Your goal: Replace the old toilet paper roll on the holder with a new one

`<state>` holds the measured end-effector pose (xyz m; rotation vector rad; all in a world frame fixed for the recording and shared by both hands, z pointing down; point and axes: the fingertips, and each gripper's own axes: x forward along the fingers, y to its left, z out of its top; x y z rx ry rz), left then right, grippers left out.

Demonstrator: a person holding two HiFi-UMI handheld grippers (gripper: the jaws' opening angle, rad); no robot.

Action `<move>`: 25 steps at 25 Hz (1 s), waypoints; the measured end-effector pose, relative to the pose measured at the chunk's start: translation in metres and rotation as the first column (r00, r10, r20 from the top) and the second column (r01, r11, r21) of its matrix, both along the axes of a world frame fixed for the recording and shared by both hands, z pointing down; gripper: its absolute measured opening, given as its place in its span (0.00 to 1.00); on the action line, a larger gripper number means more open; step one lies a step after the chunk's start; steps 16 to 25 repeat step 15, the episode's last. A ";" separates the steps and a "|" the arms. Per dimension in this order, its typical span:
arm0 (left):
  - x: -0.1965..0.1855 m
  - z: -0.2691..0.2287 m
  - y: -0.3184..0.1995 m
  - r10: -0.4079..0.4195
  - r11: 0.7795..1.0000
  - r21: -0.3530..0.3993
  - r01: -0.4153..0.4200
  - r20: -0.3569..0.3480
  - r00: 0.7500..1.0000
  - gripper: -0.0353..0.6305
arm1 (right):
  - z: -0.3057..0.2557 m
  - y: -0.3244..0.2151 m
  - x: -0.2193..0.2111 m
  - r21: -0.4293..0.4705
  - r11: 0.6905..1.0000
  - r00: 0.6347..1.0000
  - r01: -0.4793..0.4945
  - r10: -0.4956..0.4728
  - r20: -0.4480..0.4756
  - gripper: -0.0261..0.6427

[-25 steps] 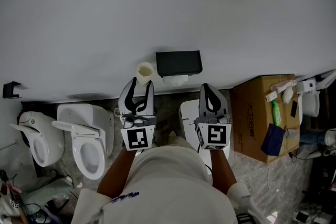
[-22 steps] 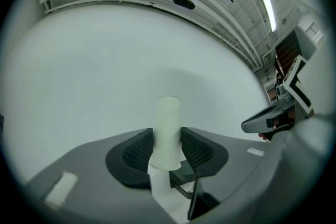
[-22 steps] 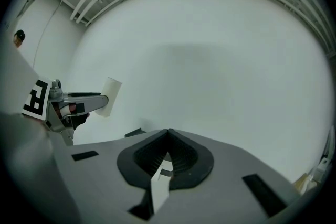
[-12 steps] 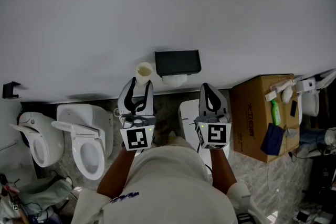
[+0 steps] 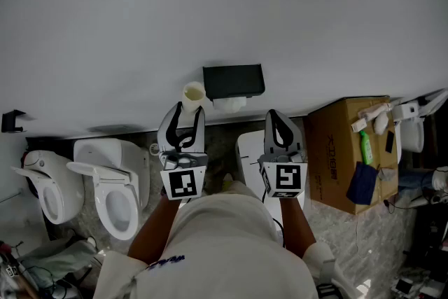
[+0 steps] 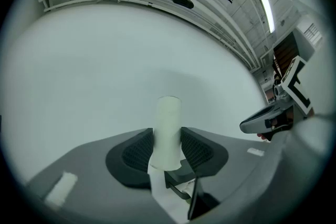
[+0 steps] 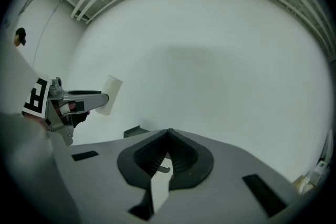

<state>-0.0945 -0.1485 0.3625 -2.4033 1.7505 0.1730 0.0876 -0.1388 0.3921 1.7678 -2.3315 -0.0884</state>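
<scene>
Clamping the old cardboard tube (image 6: 167, 131) near the wall holder (image 5: 233, 81), the jaws of the left gripper (image 5: 189, 110) could crush or drop it if pressure shifts; the right gripper (image 7: 168, 137) is clenched empty.

The tube (image 5: 193, 93) looks like matt, pale cardboard; the holder (image 5: 233, 81), matt black plastic. The far wall (image 5: 224, 3) is smooth, matt white. The left toilets (image 5: 112, 182) are glossy white; the right box (image 5: 343, 150) is brown cardboard.
</scene>
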 end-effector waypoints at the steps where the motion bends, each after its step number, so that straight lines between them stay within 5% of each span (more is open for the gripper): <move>1: 0.000 0.000 0.000 0.001 1.000 -0.002 -0.001 0.001 1.000 0.31 | 0.000 0.000 0.000 0.001 1.000 1.000 0.001 -0.001 -0.001 0.04; 25: -0.005 0.005 0.006 -0.001 0.999 -0.033 0.001 -0.006 1.000 0.31 | 0.009 0.006 -0.003 -0.021 1.000 1.000 -0.004 0.005 0.013 0.04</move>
